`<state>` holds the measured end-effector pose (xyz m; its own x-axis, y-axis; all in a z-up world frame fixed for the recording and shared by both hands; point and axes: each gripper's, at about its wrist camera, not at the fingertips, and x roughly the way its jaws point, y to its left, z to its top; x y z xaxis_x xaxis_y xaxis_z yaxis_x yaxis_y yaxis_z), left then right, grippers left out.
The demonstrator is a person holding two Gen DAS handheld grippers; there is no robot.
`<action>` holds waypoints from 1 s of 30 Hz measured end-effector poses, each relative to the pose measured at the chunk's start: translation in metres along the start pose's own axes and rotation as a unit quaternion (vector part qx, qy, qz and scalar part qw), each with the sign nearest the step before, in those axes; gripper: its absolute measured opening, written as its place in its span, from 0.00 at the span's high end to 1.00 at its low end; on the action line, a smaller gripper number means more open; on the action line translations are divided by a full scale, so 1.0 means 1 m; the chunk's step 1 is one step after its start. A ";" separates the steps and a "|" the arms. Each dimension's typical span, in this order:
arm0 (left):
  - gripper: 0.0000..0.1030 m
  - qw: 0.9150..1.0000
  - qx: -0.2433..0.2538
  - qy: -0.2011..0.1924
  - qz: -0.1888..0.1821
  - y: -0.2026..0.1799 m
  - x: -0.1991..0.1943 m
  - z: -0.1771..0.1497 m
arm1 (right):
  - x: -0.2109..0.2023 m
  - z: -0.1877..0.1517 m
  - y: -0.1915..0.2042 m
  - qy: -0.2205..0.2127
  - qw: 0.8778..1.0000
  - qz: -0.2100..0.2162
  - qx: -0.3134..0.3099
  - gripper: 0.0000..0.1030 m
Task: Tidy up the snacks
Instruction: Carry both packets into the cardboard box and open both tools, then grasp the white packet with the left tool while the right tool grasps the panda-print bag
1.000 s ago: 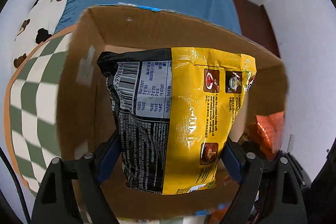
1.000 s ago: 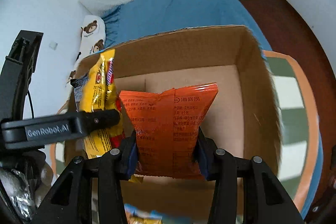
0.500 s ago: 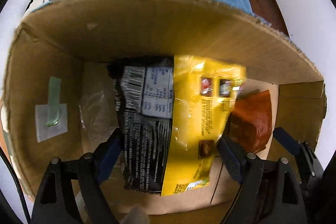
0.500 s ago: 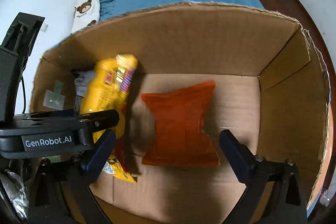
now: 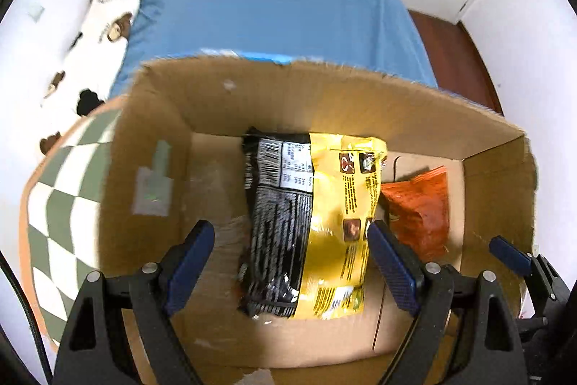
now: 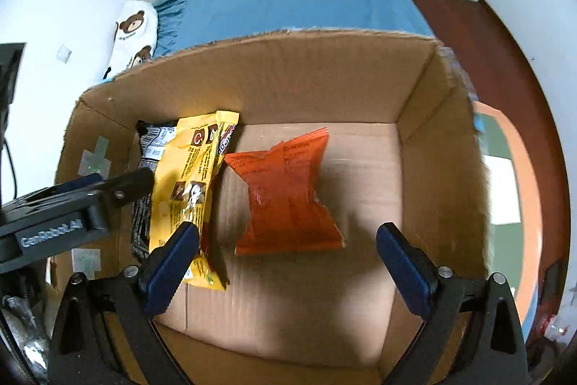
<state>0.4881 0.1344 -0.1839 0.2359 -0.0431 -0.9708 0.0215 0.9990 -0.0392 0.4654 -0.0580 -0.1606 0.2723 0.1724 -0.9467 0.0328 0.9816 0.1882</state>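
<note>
Cardboard box (image 6: 324, 78) sits on a checkered mat (image 5: 65, 204), blue bed (image 5: 274, 9) behind. Yellow-black pack (image 5: 310, 222) lies on the box floor toward its left wall; orange pack (image 6: 288, 197) lies mid-floor, just beside it. Left hand-held gripper (image 5: 290, 253) spread, pads apart from the yellow-black pack. Right hand-held gripper (image 6: 286, 253) spread wide above the orange pack, holding nothing.

The left gripper (image 6: 65, 204), at the lower left of the right wrist view, bears "GenRobot.AI". The yellow noodle packet (image 5: 324, 226) carries a barcode and a table, both illegible.
</note>
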 end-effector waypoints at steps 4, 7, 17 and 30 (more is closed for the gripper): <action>0.16 0.999 0.007 -0.047 0.013 0.004 -0.036 -0.017 | -0.030 -0.020 0.007 -0.024 1.000 -0.012 0.000 0.02; 0.16 0.998 0.008 -0.068 0.013 0.011 -0.055 -0.030 | -0.051 -0.034 0.011 -0.042 0.999 -0.018 0.000 0.02; 0.16 0.993 0.017 -0.112 0.009 0.022 -0.108 -0.080 | -0.119 -0.084 0.028 -0.102 0.994 -0.035 -0.010 0.02; 0.16 0.994 0.002 -0.112 0.019 0.040 -0.140 -0.156 | -0.156 -0.162 0.042 -0.098 0.995 0.005 0.010 0.02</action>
<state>0.3043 0.1827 -0.0863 0.4465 -0.0082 -0.8947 0.0131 0.9999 -0.0027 0.2687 -0.0307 -0.0469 0.4543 0.1607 -0.8762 0.0482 0.9777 0.2044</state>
